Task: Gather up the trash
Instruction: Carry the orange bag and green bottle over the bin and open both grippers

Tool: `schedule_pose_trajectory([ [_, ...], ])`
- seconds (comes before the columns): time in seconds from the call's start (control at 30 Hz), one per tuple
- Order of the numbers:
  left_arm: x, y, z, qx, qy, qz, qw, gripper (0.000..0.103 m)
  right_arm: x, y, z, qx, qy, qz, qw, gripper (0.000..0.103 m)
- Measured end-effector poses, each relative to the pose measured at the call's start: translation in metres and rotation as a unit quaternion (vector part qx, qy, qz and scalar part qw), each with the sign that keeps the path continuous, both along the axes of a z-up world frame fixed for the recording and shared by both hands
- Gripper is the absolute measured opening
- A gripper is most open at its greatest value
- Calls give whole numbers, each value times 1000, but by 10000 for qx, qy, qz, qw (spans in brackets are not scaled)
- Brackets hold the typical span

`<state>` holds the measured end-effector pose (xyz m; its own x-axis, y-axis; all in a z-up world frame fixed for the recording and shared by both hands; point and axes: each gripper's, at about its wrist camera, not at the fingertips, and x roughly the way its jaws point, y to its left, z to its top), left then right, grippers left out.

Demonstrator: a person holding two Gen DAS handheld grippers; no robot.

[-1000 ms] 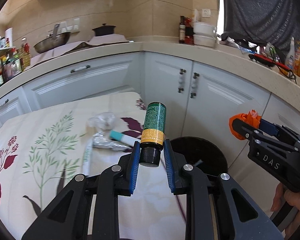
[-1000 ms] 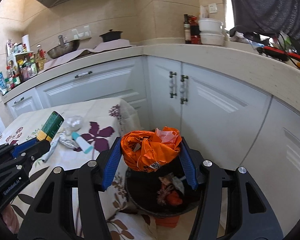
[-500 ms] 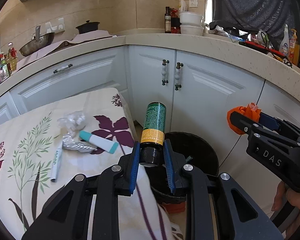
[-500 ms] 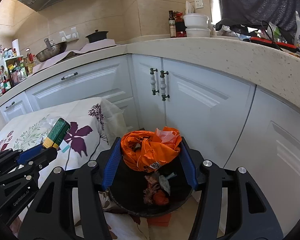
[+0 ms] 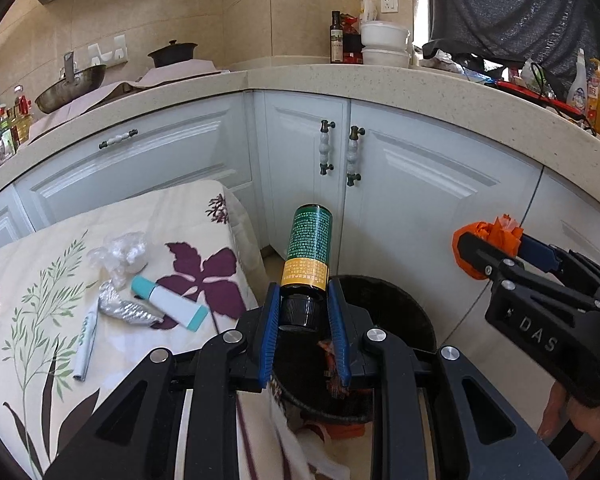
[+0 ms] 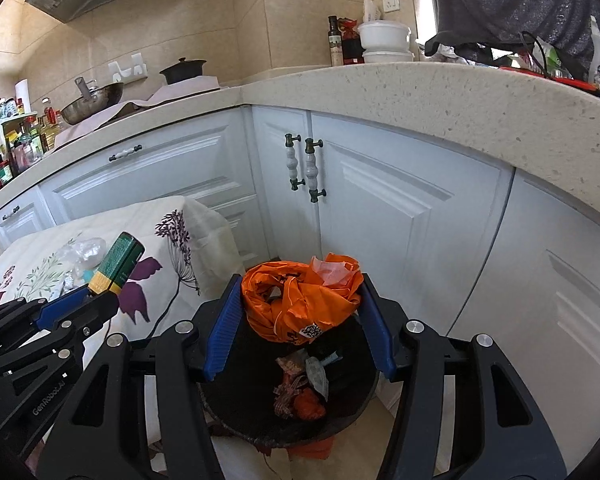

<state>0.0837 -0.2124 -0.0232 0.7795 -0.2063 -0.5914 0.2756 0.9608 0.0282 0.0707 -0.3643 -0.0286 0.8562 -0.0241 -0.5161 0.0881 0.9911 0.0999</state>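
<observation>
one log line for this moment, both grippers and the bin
left gripper: shut on green bottle | right gripper: shut on orange bag | both held over black bin | step: release pending

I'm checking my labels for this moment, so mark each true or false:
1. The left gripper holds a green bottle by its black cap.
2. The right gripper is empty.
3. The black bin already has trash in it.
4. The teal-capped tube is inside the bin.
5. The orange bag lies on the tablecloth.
1. True: the left gripper is shut on the green bottle, its jaws on the black cap.
2. False: the right gripper is shut on a crumpled orange bag.
3. True: scraps lie at the bottom of the black bin.
4. False: the teal-capped tube lies on the tablecloth.
5. False: it is held above the bin.
</observation>
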Motion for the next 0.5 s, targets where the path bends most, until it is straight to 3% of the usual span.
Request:
schedule_pose_trajectory([
  [0.3,23,-13,-10,33,185,71,9998,26,27,-9,-15,41,120,-98,9999,59],
  [0.5,28,-7,-12,23,232,148,9996,41,37,-9,-24,67,223,-147,9996,63],
])
